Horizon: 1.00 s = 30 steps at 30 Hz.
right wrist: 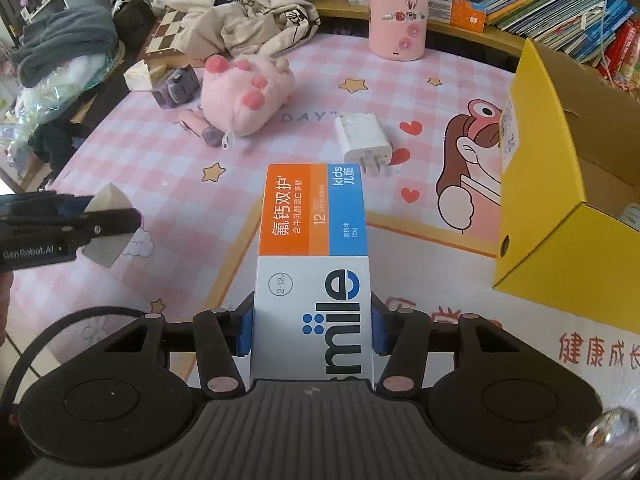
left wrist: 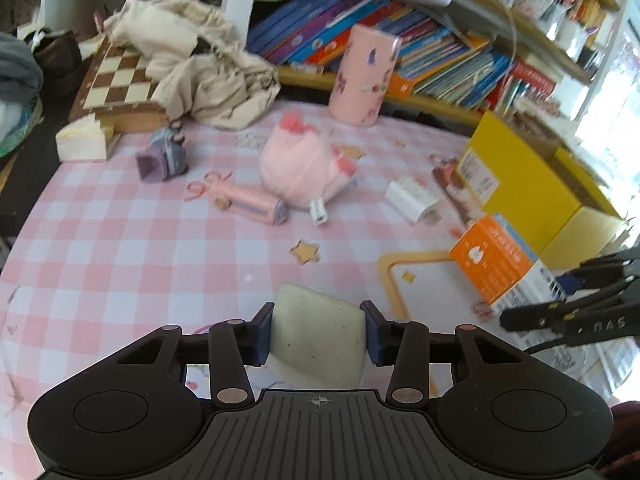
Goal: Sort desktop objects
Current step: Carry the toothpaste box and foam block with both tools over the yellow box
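Note:
My left gripper [left wrist: 318,334] is shut on a pale wedge-shaped block [left wrist: 318,336] and holds it above the pink checked tablecloth [left wrist: 140,248]. It also shows in the right wrist view [right wrist: 108,228] at the left. My right gripper [right wrist: 312,332] is shut on an orange, blue and white toothpaste box [right wrist: 314,240], also in the left wrist view [left wrist: 500,264] at the right. On the cloth lie a pink plush toy [left wrist: 304,168], a white charger plug [right wrist: 364,140], a pink tube [left wrist: 252,202] and a purple toy [left wrist: 164,156].
An open yellow cardboard box [right wrist: 560,184] stands at the right. A tall pink cylinder [right wrist: 398,8] stands at the back by a shelf of books [left wrist: 400,40]. A chessboard box [left wrist: 120,84], a beige cloth heap [left wrist: 196,68] and a second pale wedge [left wrist: 82,140] are back left.

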Each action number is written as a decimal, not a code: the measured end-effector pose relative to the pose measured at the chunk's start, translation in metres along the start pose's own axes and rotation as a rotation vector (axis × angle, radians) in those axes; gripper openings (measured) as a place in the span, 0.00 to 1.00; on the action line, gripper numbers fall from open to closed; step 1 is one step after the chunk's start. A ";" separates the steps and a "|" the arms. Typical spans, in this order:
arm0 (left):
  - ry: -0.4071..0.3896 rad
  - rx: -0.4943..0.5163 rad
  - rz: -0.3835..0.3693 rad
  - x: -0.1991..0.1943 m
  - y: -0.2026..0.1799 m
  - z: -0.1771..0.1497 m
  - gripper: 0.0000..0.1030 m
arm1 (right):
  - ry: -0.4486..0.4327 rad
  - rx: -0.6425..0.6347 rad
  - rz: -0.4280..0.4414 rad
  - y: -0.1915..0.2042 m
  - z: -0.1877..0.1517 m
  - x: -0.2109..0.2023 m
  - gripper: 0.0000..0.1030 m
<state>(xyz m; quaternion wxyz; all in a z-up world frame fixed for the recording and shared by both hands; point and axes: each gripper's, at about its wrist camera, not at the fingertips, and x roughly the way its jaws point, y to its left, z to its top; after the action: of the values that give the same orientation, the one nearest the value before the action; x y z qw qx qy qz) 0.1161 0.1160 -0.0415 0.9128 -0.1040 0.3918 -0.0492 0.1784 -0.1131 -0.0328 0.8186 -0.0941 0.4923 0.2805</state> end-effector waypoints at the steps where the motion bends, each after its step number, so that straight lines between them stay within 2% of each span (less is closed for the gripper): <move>1: -0.010 0.004 -0.008 -0.003 -0.002 0.001 0.41 | -0.001 0.002 0.000 0.000 -0.001 -0.003 0.48; 16: -0.056 0.086 -0.119 -0.029 -0.026 0.001 0.41 | -0.031 0.031 -0.022 0.006 -0.022 -0.043 0.48; 30: -0.051 0.167 -0.234 -0.040 -0.053 -0.008 0.40 | -0.041 0.122 -0.065 0.008 -0.057 -0.069 0.48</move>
<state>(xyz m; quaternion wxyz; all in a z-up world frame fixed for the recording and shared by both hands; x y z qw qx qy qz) 0.0820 0.0699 -0.0065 0.9160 -0.0737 0.3483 -0.1851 0.1061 -0.1562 -0.0009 0.8415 -0.0539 0.4882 0.2252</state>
